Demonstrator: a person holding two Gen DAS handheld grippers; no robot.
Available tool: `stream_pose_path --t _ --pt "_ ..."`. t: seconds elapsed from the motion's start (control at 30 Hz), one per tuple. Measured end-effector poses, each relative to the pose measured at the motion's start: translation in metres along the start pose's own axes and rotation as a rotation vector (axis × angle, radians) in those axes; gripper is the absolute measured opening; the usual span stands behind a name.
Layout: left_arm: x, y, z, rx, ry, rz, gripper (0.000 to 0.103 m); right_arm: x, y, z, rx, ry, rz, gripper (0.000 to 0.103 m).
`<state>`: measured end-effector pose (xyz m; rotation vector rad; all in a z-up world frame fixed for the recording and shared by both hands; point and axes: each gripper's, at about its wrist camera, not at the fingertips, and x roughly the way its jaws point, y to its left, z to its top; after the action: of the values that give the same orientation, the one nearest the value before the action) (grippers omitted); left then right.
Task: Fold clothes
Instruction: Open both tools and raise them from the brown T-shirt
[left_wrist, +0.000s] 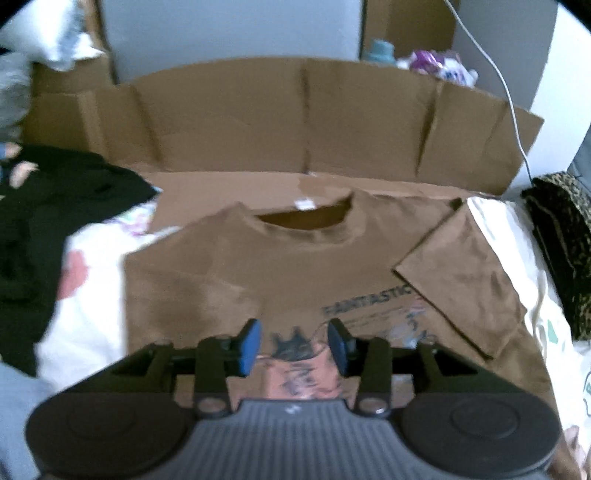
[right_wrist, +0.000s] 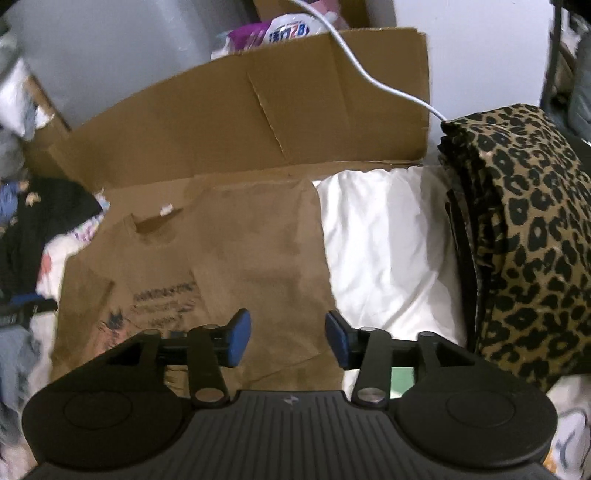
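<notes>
A flattened brown corrugated cardboard sheet (left_wrist: 332, 122) is serving as the backdrop and underlay, propped against a pale wall. On it and the white printed bedding (right_wrist: 384, 240) a brown printed cotton T-shirt (left_wrist: 295, 266) is lying face up, its right side turned inward over the chest, likely a fold being made. A folded leopard-print garment (right_wrist: 528, 229) is waiting beside it; black clothes (left_wrist: 55, 221) are heaped opposite. The left gripper (left_wrist: 294, 347) and right gripper (right_wrist: 289, 338) are hovering above the shirt, fingers apart, gripping nothing.
</notes>
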<state>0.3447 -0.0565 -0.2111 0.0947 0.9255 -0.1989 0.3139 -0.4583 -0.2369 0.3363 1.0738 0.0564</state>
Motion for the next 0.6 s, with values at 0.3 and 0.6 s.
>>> stream_pose_path --t 0.3,0.6 --pt "-0.097 0.049 -0.028 0.024 -0.047 0.010 0.066 -0.062 0.034 0.001 0.042 0.033 -0.072 0.060" --pt "-0.162 0.093 -0.075 0.035 -0.049 0.043 0.069 -0.132 0.053 -0.015 0.009 0.070 -0.051 0.078"
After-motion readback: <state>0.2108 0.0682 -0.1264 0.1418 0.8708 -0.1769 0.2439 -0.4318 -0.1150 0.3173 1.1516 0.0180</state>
